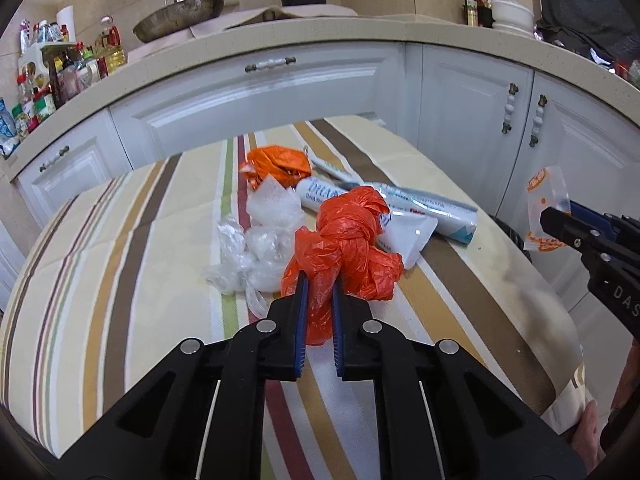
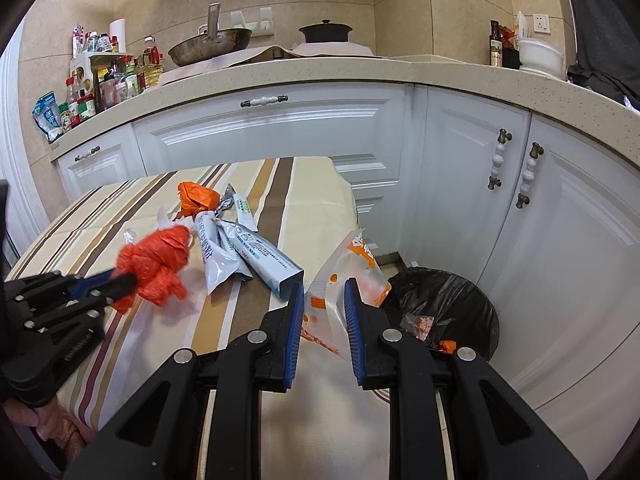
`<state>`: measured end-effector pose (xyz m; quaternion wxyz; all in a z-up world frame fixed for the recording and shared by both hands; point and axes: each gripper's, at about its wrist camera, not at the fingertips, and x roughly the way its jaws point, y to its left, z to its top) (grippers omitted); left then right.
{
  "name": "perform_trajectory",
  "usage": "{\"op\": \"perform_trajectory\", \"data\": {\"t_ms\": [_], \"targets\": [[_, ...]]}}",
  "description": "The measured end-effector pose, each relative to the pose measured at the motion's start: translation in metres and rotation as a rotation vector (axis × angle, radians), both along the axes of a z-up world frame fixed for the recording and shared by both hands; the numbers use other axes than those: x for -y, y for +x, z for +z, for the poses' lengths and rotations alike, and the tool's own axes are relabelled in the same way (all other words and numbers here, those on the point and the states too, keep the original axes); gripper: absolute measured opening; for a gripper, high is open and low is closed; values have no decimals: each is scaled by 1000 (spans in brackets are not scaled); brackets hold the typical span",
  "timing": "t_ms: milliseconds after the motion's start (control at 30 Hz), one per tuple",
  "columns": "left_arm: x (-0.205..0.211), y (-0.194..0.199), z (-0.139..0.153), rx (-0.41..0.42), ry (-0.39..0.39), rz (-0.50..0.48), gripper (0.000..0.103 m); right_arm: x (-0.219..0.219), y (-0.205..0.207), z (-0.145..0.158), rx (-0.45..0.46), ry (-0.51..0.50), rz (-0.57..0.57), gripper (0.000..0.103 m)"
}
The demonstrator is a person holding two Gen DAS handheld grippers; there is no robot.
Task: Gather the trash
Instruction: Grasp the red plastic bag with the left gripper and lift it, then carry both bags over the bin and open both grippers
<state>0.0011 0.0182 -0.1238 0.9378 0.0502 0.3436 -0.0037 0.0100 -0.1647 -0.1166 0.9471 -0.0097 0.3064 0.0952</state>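
Observation:
My left gripper (image 1: 319, 284) is shut on a crumpled red-orange plastic bag (image 1: 344, 240) and holds it just above the striped table (image 1: 120, 240); it also shows in the right wrist view (image 2: 154, 264). My right gripper (image 2: 323, 288) is shut on a clear wrapper with orange print (image 2: 352, 272), held off the table's right edge, near the black-lined trash bin (image 2: 444, 308). The wrapper also shows in the left wrist view (image 1: 546, 208). On the table lie clear plastic bags (image 1: 260, 240), a second orange bag (image 1: 280, 164) and white-blue packets (image 1: 424, 208).
White cabinets (image 1: 280, 96) and a beige counter (image 1: 320, 36) curve behind the table. The bin holds some trash and stands on the floor between table and cabinets. A wok, pot and bottles stand on the counter.

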Motion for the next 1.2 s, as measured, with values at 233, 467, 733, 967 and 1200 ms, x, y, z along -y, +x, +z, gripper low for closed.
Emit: {"op": "perform_trajectory", "data": {"t_ms": [233, 467, 733, 967, 1200], "targets": [[0, -2, 19, 29, -20, 7, 10, 6, -2, 4, 16, -7, -24, 22], [13, -1, 37, 71, -19, -18, 10, 22, 0, 12, 38, -6, -67, 22], [57, 21, 52, 109, -7, -118, 10, 55, 8, 19, 69, -17, -139, 22], [119, 70, 52, 85, -17, -192, 9, 93, 33, 14, 81, -36, -206, 22], [199, 128, 28, 56, 6, -212, 10, 135, 72, -9, 58, -41, -266, 22]]}}
